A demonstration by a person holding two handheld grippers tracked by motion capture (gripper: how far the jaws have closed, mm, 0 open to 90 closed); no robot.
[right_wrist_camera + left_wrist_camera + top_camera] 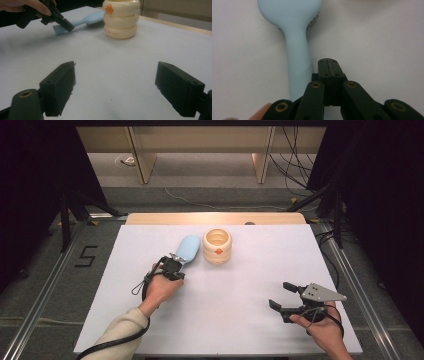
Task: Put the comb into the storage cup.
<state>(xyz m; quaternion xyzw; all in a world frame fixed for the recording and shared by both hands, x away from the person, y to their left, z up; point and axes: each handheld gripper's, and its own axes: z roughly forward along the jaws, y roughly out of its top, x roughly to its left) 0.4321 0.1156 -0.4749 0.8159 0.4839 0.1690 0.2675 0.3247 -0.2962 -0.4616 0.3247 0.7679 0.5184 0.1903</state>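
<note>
Two grippers are working over the white tabletop (pixel 240 320). Near the front right corner, the right gripper (pixel 280 296) is waiting with jaws spread, holding nothing. Toward the middle, the left gripper (pixel 327 62) is resting clenched beside the blue hairbrush (pixel 295 50) handle, not gripping it. Farther back, the brush head is lying bristles-down beside the cream ringed cup (pixel 217 246), likely its destination.

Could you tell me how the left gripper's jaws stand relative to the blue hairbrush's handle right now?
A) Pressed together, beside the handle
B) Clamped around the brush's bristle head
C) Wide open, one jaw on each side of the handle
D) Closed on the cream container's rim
A: in the left gripper view the left gripper has its jaws pressed together with nothing between them, and the blue hairbrush has its handle lying just beside them.
</note>
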